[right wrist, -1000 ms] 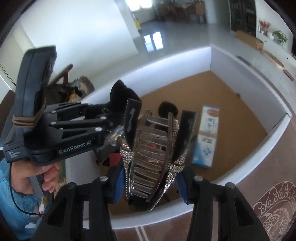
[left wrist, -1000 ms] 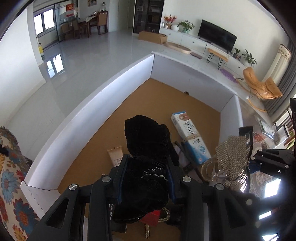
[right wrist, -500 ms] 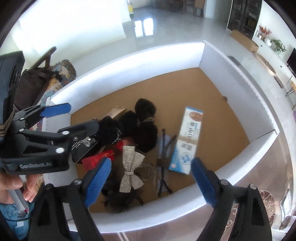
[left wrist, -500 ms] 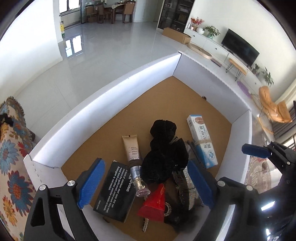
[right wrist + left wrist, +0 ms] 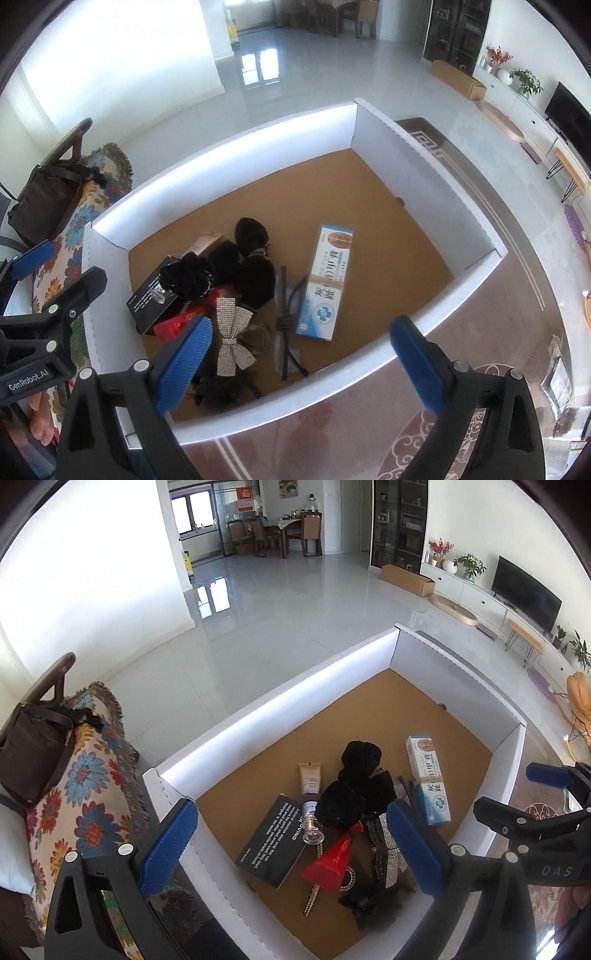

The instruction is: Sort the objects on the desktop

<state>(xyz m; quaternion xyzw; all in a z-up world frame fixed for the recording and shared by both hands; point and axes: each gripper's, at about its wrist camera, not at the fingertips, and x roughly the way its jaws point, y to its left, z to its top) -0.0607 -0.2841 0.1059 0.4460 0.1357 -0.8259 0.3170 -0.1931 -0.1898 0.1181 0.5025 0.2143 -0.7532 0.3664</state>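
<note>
A white-walled box (image 5: 280,698) with a brown floor holds the sorted things. A black velvet hair piece (image 5: 360,786) lies in the middle of the pile. A rhinestone bow clip (image 5: 231,332) rests at its near side. Beside them are a red piece (image 5: 332,860), a black card (image 5: 273,834), a beige tube (image 5: 309,779), a blue-white carton (image 5: 327,284) and dark-framed glasses (image 5: 286,328). My left gripper (image 5: 290,809) hangs above the pile, jaws opening, nothing between them. My right gripper (image 5: 302,324) hovers over the box's near wall, jaws also opening and empty.
A sofa with a floral throw (image 5: 85,782) and a brown bag (image 5: 29,753) stand left of the box. The box rests on a brown patterned surface (image 5: 424,454). A person's fingers (image 5: 38,417) show at the lower left. The far half of the box floor (image 5: 369,206) is bare.
The left gripper let go of the black velvet piece and the right let go of the rhinestone bow clip. Both things now lie in the box. Both grippers have risen and opened wide.
</note>
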